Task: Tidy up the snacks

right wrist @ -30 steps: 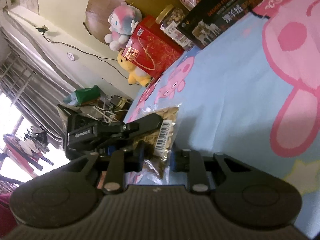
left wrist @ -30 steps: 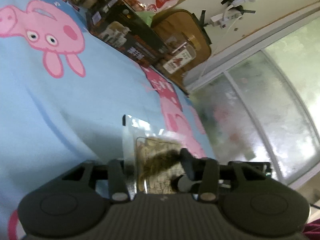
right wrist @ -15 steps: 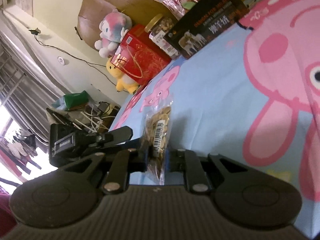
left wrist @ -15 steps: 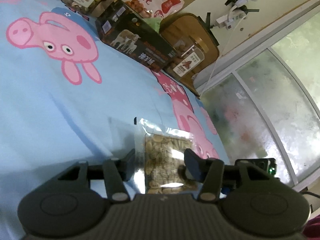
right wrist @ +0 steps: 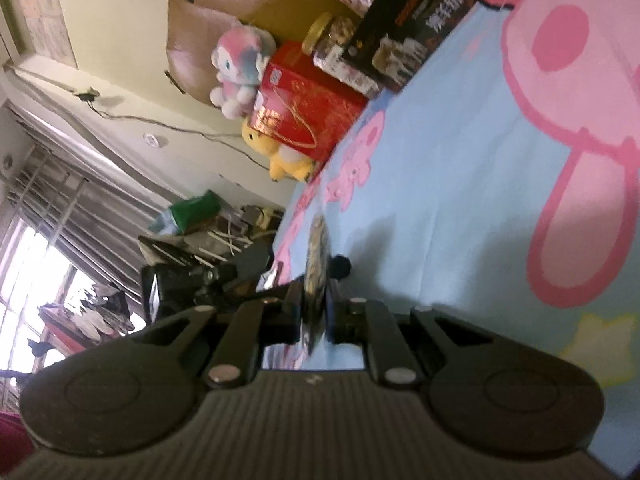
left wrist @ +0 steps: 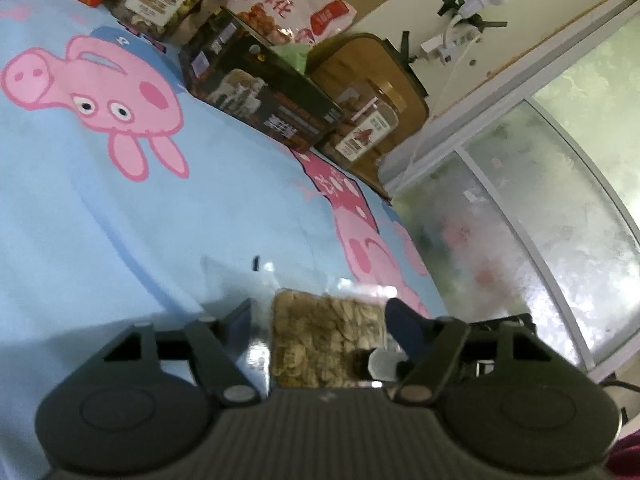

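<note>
Over the blue cartoon sheet (left wrist: 100,240) | your right gripper (right wrist: 314,312), jaws just closing, pinches the snack packet (left wrist: 324,332) edge-on | your left gripper (left wrist: 320,320), jaws just widening, straddles it loosely | handover looks underway; packet not yet beside the boxes (left wrist: 260,96) at the wall.

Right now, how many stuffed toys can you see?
2. A pink and white plush toy sits on the red gift box; a yellow plush toy sits below it. Others may be hidden.
</note>
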Tool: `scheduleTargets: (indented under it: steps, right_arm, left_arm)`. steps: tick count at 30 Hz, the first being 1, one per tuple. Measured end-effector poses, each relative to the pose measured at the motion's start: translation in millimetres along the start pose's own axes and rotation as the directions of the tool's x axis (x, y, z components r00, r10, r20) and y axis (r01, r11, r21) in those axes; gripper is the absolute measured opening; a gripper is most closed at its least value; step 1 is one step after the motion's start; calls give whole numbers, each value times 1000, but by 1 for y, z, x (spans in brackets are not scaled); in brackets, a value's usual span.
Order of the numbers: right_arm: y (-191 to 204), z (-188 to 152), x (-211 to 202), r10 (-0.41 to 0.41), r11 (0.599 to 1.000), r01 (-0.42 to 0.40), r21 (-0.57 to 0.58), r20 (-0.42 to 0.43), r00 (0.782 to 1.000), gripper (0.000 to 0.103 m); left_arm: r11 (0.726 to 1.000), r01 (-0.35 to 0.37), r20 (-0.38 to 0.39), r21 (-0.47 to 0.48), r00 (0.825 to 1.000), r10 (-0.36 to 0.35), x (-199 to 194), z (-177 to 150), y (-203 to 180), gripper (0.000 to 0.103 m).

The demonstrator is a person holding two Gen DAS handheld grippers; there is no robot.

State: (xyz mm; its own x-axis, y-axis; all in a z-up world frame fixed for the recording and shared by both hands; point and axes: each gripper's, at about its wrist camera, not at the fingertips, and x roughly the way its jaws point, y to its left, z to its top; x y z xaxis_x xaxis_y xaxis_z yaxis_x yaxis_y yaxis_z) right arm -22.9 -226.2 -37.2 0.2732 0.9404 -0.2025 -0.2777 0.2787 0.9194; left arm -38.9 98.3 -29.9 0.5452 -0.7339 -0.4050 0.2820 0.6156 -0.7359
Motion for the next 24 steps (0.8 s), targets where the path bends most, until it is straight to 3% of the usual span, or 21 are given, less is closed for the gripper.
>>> scheduleTargets:
  steps: [1,3,10,14,20,24]
  right_arm:
    - [-1,0,-1,-7,1000,7,-2,-5,1000,14]
    - [-1,0,1,-15,1000,15,0,-8,1000,14]
    - [6,0,0,-29,998,29,-50,5,1000,14]
    - [16,-2,6,-107,986,109,-125,22,994,14]
    - [23,2,12,-142,970,148,-193,42,989,14]
    - [22,5,16,-181,959,188,-212,53,982,18]
  left_arm:
    - [1000,12,-9,-5,1000,-12,1,1,1,40]
    - [998,57,-30,-27,998,-58,2,0,5,22]
    - [998,30,-9,49,1000,-29,1,-2,-7,24]
    - [999,8,-3,51,1000,-8,2,-3,-7,24]
    - [998,-8,27,63,1000,6,-3,-1,-7,24]
    - [999,-28,24,29,999,27,-1,-1,2,15]
